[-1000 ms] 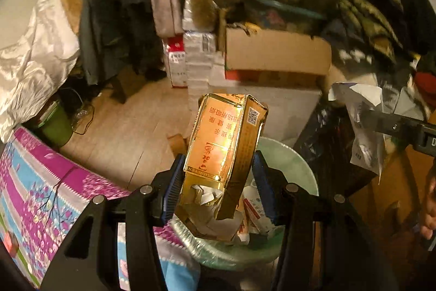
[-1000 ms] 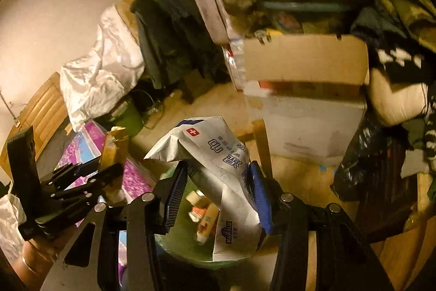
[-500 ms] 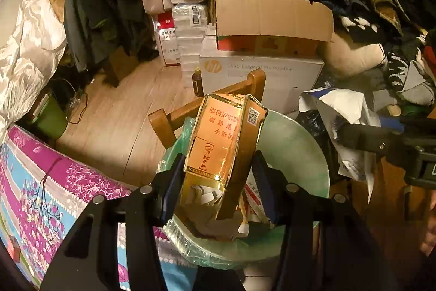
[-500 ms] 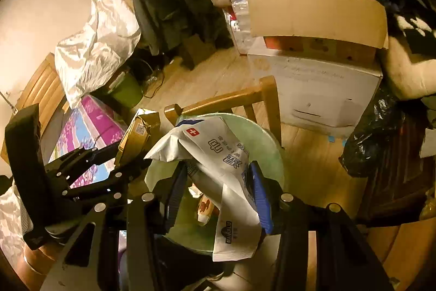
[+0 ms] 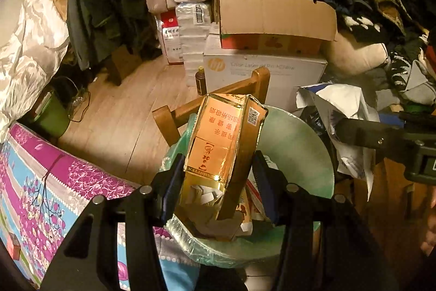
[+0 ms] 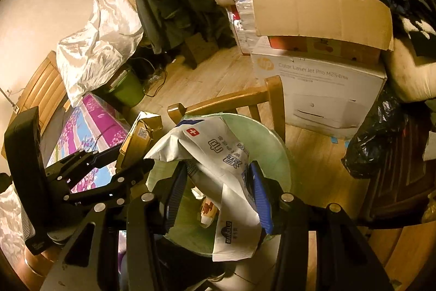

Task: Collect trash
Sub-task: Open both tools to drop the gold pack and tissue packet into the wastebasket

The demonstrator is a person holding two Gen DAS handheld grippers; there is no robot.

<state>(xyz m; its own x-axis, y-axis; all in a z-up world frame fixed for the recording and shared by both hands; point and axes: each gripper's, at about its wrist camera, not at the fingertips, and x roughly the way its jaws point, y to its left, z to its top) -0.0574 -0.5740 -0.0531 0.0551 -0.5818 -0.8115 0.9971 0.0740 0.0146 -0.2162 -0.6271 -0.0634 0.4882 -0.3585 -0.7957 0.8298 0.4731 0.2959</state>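
A gold and orange cardboard cigarette carton [image 5: 222, 146], torn open at its lower end with scraps of white paper showing inside, stands almost upright between the blue pads of the left gripper [image 5: 218, 179], which is clamped on its two long sides. The carton hangs right over the mouth of a round bin lined with a pale green plastic bag [image 5: 297, 143], and its ragged bottom end reaches down among the wrappers already lying in there. In the right wrist view the same carton [image 6: 139, 138] shows at the left edge of the bin, held by the left gripper [image 6: 130, 162].

The right gripper [image 6: 215, 184] grips a crumpled white wet-wipes packet with a small red cross label [image 6: 218, 152] (the printing on it is upside down). The packet bulges above the pads and its flat end droops below them, over the liner [image 6: 269, 152] of the bin. From the left wrist camera this packet [image 5: 343, 111] sits to the right of the bin.

Behind the bin stands the back of a wooden chair [image 6: 245, 97]. Beyond it a white printer box [image 6: 321, 89] carries an open brown cardboard box [image 6: 321, 15]. A floral pink and blue cloth [image 5: 35, 182] lies to the left.
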